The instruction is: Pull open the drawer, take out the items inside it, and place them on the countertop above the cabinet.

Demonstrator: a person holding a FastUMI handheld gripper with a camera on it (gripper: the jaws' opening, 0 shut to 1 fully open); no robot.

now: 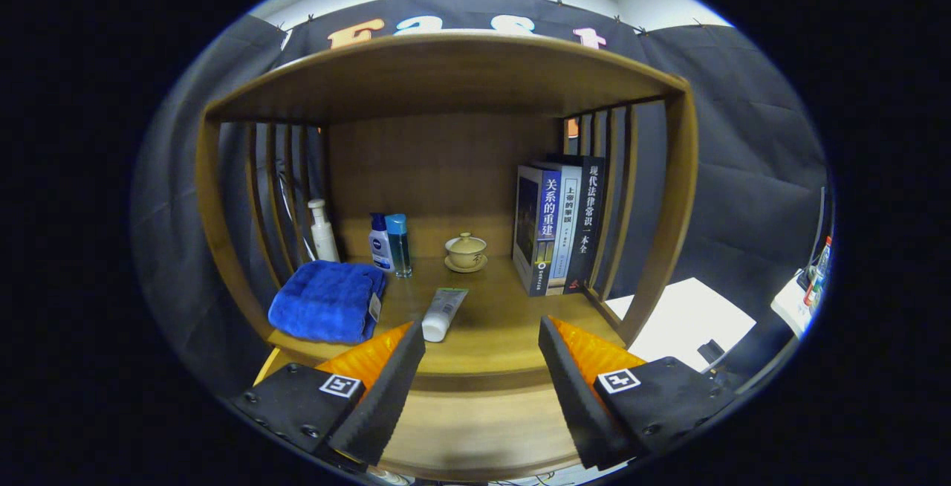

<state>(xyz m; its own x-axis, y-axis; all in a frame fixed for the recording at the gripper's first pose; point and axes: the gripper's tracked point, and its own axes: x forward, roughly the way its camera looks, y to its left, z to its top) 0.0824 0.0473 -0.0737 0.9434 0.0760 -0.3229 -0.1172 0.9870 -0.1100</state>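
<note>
Tool (pixel 481 341): its two fingers are standing wide apart, gripping nothing and touching nothing; the wood of the cabinet is showing through the gap between them.
Surface (pixel 490 322): the wooden countertop is lying just ahead of the fingers, roofed by a top board and closed in by slatted sides.
Drawer: the wooden front (pixel 475 426) below the countertop's edge is sitting between and under the fingers; whether it is shut or pulled out, I cannot tell.
Tube (pixel 443 313): a white tube with a pale green end is lying flat on the surface, just beyond the left finger, cap end pointing toward the tool.
Towel (pixel 328 300): a folded blue towel is resting on the left part of the surface, beside the tube.
Bottles: a white pump bottle (pixel 322 229) is standing behind the towel by the left slats; two small blue bottles (pixel 391 243) are standing side by side near the back.
Cup (pixel 466 251): a lidded tan cup is sitting on a saucer at the back, middle.
Books (pixel 559 224): three books are standing upright against the right slats.
</note>
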